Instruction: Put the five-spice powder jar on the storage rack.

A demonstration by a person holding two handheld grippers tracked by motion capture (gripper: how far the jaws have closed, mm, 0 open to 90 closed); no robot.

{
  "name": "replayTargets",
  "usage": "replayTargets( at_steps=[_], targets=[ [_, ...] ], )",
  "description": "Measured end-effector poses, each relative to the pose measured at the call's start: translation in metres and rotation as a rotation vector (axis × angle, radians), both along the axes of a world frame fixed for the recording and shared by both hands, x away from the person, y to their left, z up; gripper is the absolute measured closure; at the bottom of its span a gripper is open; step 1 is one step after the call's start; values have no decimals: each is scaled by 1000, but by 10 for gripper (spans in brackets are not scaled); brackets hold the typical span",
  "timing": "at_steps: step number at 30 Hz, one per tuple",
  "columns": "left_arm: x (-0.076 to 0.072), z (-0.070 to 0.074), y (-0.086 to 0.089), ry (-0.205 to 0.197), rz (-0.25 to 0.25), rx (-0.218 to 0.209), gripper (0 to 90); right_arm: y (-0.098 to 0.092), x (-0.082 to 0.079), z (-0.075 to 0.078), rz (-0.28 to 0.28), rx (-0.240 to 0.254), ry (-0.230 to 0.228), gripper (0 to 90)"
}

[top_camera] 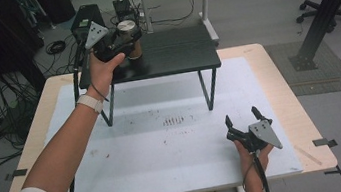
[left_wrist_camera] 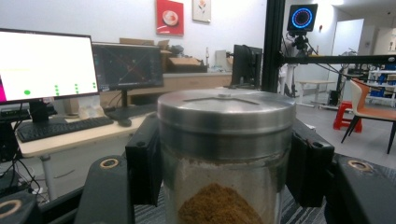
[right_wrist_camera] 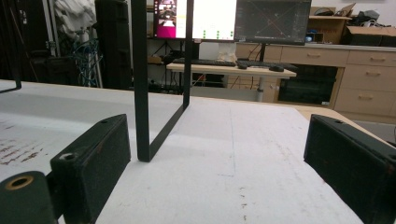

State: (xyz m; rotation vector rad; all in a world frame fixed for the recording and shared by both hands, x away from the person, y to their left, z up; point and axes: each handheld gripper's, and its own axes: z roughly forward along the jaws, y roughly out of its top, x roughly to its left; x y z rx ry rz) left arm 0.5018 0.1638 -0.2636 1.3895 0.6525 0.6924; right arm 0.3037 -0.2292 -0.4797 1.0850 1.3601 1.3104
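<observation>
Left gripper: pads pressed against both sides of the spice jar, just under its steel lid. Closed on the glass, no gap visible either side. Jar upright, brown powder filling the lower part.

High view: same jar at the left end of the black raised shelf, left gripper wrapped round it, arm stretched out from the near left. Base looks to be on or just above the shelf top; hidden by the gripper, can't say whether lifted or resting.

Right gripper: jaws spread wide, nothing between them, parked low over the white mat at the near right. Own camera confirms: pads far apart, only bare mat and the shelf leg ahead. Well apart from the jar.

Brown specks scattered on the mat under the shelf's front edge, probably spilled powder.

Progress, judged from layout: grasp on the jar secured, lid on. Either pick-up just starting or set-down not yet released. Remaining: move or let go of the jar, clear the arm. Right side idle, no role so far.
</observation>
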Motion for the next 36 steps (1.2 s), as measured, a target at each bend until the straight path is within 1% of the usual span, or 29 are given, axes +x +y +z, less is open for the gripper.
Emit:
replayTargets(
  at_steps=[6,9,14,17,20,22,24,27,29,36],
  targets=[
    [0,0,0,-1,1,-3,401,0,0,0,0,0,0,74],
    [0,0,0,-1,2,-8,359,0,0,0,0,1,0,74],
    [-2,0,1,-16,-3,-27,325,0,0,0,0,2,0,73],
    [-2,0,2,-20,10,-38,288,0,0,0,0,3,0,73],
    [-2,2,1,-35,29,-29,235,0,0,0,0,5,2,74],
    [-3,3,1,-35,38,-43,181,0,0,0,0,5,2,73],
    [-4,5,2,-41,40,-44,144,0,0,0,0,5,2,73],
    [-7,7,3,-52,38,-27,132,0,0,0,0,4,2,73],
    [-9,9,4,-53,38,-24,115,0,0,0,0,6,3,73],
    [-18,18,10,-67,40,-47,90,0,0,0,-1,6,3,74]
  ],
)
